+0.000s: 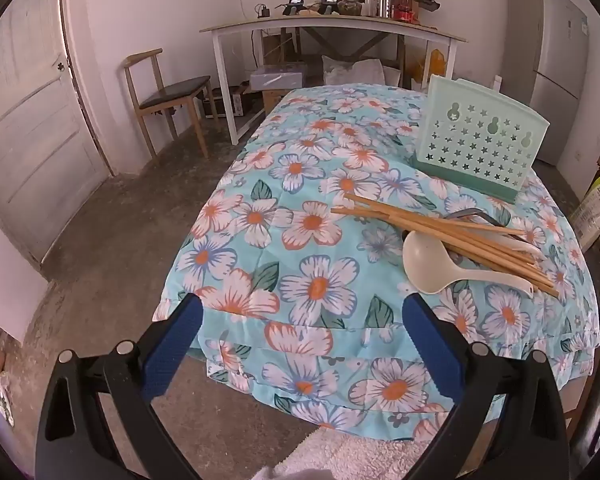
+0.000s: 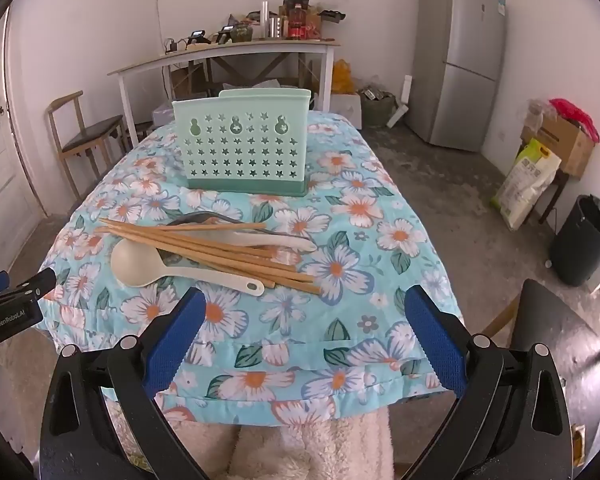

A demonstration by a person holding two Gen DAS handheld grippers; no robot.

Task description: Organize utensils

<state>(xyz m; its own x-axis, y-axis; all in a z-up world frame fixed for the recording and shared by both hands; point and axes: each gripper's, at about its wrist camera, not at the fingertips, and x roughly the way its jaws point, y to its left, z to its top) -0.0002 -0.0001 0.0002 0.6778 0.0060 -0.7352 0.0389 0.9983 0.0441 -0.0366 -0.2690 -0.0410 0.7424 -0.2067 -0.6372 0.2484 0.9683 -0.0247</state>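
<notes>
Left wrist view: the left gripper hangs over the near edge of the table, its jaws spread as wide as they go and holding nothing. The floral cloth covers the whole top. The utensils lie in 1 loose heap off to the right: a bundle of chopsticks crossing a cream ladle, with a white spoon and something dark and metallic under them. Behind the heap stands the green holder, upright and apparently empty, though its inside is hidden.

Right wrist view: the right gripper also stands fully open and empty, just short of the heap. Ladle and chopsticks lie nearest; the holder stands well behind them, centred. The left gripper's tip shows at the left edge.

Risks, as I judge them: the chopsticks overlap, so a pinch on 1 may drag or scatter others, even off the table. The cloth is soft and wrinkled, so a low jaw could snag it and shift everything. The holder looks light; a utensil dropped in at an angle may tip it.
</notes>
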